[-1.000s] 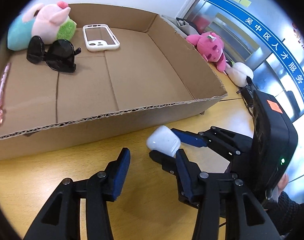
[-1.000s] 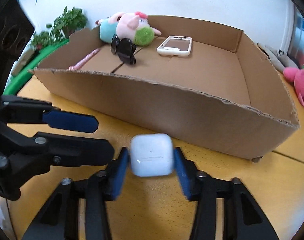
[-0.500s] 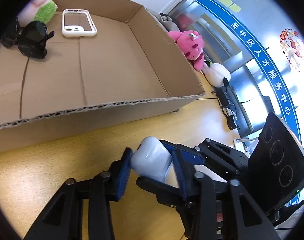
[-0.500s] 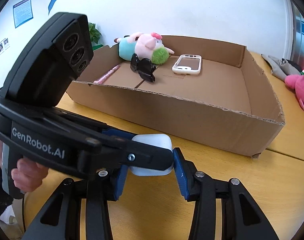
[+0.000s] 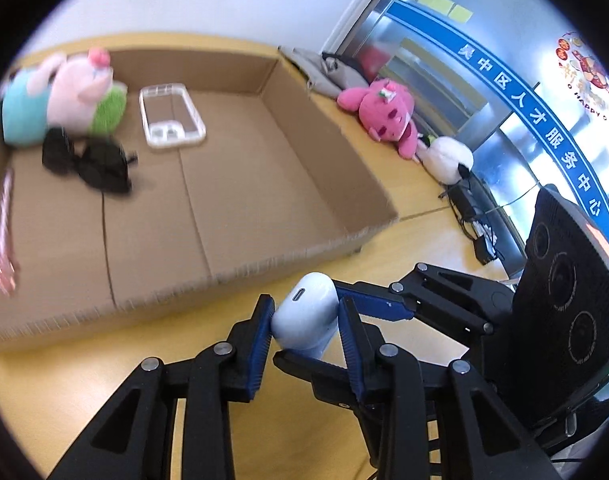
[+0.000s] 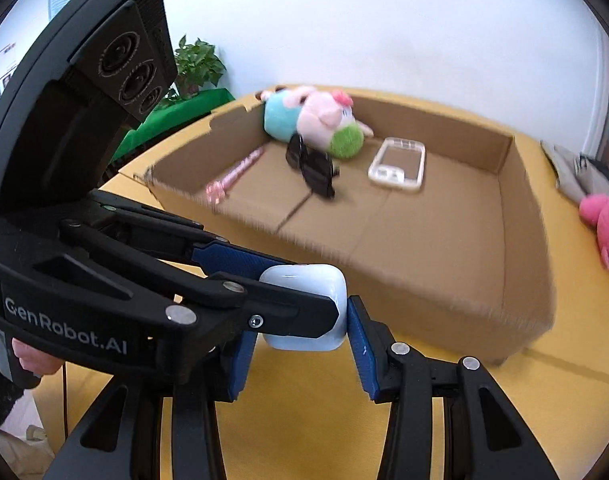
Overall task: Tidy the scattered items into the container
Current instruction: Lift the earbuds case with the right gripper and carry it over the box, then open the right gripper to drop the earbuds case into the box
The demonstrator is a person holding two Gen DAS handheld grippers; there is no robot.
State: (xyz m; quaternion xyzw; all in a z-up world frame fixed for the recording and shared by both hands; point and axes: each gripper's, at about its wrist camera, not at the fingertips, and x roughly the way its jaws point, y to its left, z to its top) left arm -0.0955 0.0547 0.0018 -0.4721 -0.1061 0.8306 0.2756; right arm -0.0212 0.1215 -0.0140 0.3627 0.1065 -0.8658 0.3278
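Note:
A white earbuds case hangs above the yellow table, just in front of the cardboard box. My right gripper is shut on the earbuds case, one blue pad on each side. My left gripper comes in crosswise with its jaws closing on the same case, and both its pads touch it. In the right wrist view the left gripper reaches in from the left and covers part of the case. A hand holds its handle.
In the box lie a plush pig, black sunglasses, a clear phone case and a pink pen. A pink plush, a white plush and grey cloth sit right of the box.
My left gripper, open beside the case a second ago, has closed around it. Both grippers have risen with the case, so the box floor shows from higher up.

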